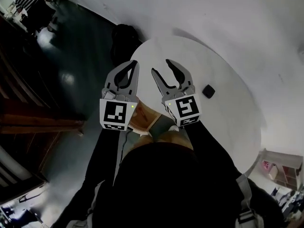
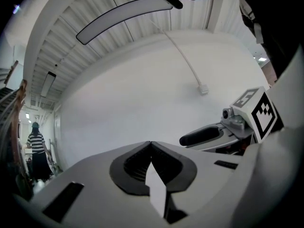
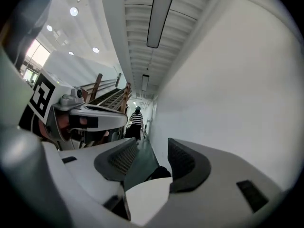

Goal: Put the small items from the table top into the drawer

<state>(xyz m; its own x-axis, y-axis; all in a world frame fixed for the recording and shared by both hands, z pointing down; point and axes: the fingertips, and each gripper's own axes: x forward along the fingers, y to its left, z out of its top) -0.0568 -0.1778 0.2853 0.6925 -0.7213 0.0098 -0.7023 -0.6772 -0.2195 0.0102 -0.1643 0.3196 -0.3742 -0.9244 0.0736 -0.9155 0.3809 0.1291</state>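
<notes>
A small black item (image 1: 208,91) lies on the round white table (image 1: 228,127), to the right of both grippers. My left gripper (image 1: 135,64) is held above the table's near-left edge with its jaws shut and nothing between them; its closed tips (image 2: 151,145) meet in the left gripper view. Beside it, my right gripper (image 1: 161,66) stands open and empty, and the gap between its pads (image 3: 152,148) shows only floor and table edge. Below the two grippers an open wooden drawer (image 1: 144,118) shows part of its inside.
A dark bag or seat (image 1: 124,39) sits on the floor past the table's far-left edge. A white wall (image 1: 228,18) runs along the far side. A person in a striped shirt (image 3: 136,120) stands down the corridor. Wooden stairs (image 1: 28,118) are at the left.
</notes>
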